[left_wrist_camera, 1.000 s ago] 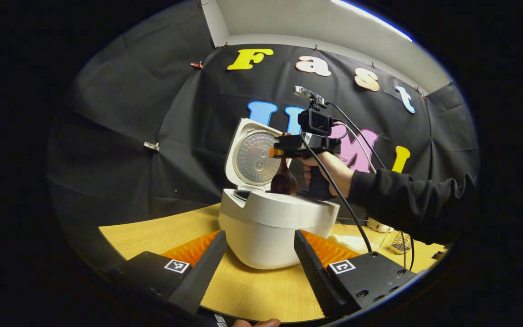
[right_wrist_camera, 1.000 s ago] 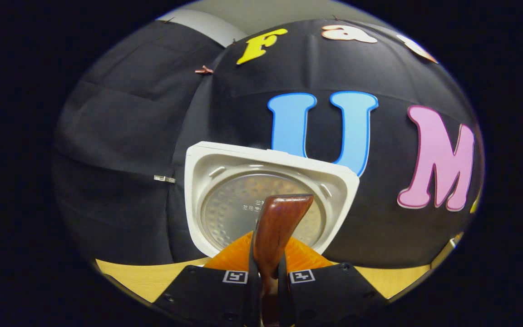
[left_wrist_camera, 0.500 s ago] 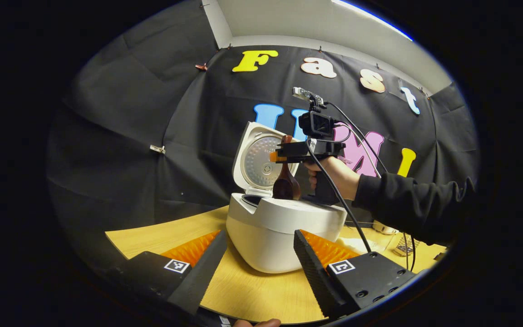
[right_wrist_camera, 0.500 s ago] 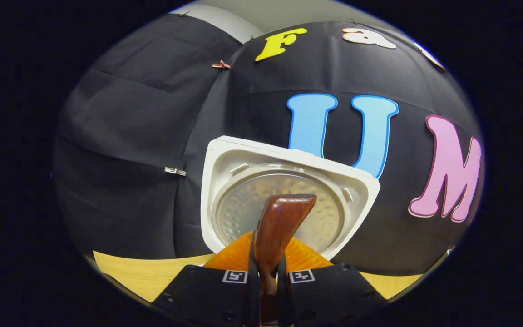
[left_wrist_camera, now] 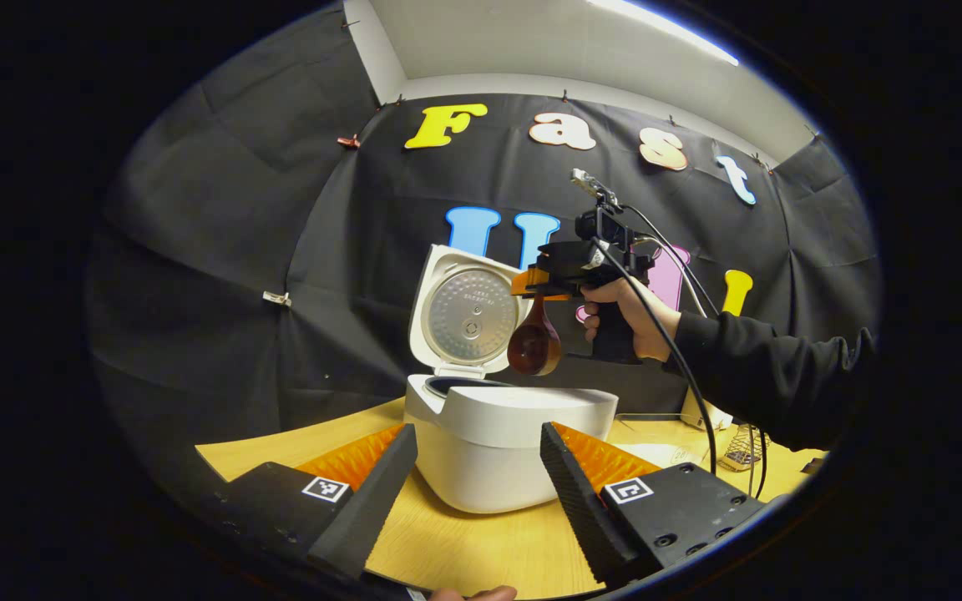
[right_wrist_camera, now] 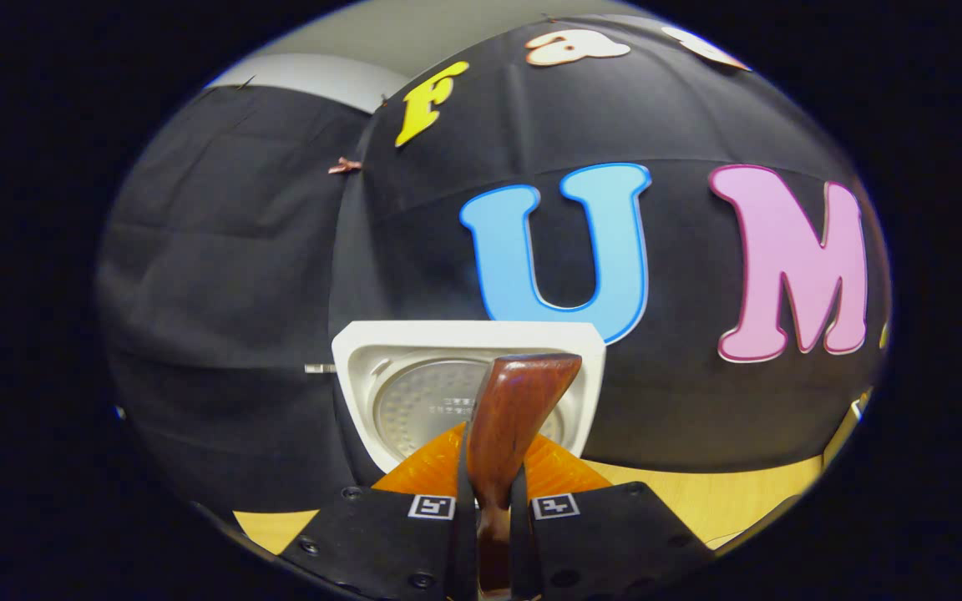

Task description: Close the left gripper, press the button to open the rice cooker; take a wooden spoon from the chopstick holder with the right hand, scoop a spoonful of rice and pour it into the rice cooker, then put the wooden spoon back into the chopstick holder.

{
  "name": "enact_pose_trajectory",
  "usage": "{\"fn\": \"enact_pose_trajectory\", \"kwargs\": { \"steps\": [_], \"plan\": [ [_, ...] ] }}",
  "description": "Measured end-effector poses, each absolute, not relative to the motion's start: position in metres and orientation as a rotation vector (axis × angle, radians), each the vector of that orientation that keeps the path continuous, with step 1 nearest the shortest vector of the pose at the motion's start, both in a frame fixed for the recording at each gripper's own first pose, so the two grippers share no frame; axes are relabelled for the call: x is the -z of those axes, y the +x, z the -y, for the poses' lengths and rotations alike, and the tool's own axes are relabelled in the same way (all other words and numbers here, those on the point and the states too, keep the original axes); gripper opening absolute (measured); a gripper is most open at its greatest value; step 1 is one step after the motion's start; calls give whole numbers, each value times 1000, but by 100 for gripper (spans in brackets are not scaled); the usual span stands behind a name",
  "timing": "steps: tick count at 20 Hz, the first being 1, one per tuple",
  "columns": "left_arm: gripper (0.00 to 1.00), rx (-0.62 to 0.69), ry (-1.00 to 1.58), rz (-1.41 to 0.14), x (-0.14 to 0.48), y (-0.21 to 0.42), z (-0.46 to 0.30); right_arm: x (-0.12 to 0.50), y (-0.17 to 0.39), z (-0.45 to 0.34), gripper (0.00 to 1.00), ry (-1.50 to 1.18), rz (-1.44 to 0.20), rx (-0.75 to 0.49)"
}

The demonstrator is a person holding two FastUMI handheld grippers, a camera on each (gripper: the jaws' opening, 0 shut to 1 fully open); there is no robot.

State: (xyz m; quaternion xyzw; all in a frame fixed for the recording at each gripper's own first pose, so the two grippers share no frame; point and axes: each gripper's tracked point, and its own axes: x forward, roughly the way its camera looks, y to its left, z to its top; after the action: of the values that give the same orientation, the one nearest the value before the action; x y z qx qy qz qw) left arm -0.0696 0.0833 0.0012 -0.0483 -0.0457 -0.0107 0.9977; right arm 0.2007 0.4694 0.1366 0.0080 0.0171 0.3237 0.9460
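One white rice cooker point(left_wrist_camera: 508, 442) on a wooden desk point(left_wrist_camera: 481, 547), straight ahead of the left gripper point(left_wrist_camera: 478, 480) and just beyond its two fingertips. Lid point(left_wrist_camera: 464, 309) raised upright at the back, one round metal inner plate facing forward. Left gripper spread wide, two fingers apart with nothing between them, framing the cooker's front wall.

Above and beyond the cooker's right side, seen from the left gripper view: one right gripper point(left_wrist_camera: 541, 282), carried by one hand point(left_wrist_camera: 633, 310) in a dark sleeve point(left_wrist_camera: 773, 380), cable trailing down. One wooden spoon point(left_wrist_camera: 534, 340) hanging bowl-down from that gripper, clear of the cooker's rim, beside the open lid. Contents of the spoon bowl too small to tell.

In the right gripper view: right gripper point(right_wrist_camera: 488, 501) pressed together on the wooden spoon point(right_wrist_camera: 514, 417), pinching the handle between both fingers, handle end rising straight ahead. Beyond it, the open lid point(right_wrist_camera: 468, 380), upright, inner plate toward the camera.

Far right of the left gripper, low on the desk, one small wire holder point(left_wrist_camera: 738, 449), details unclear.
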Motion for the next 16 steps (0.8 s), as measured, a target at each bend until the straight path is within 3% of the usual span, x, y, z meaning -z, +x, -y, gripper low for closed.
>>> {"fn": "enact_pose_trajectory", "kwargs": {
  "steps": [16],
  "plan": [
    [95,126,-34,91,-9,-18,15,-166,206,-89,19,53,-51,-258]
  ]
}}
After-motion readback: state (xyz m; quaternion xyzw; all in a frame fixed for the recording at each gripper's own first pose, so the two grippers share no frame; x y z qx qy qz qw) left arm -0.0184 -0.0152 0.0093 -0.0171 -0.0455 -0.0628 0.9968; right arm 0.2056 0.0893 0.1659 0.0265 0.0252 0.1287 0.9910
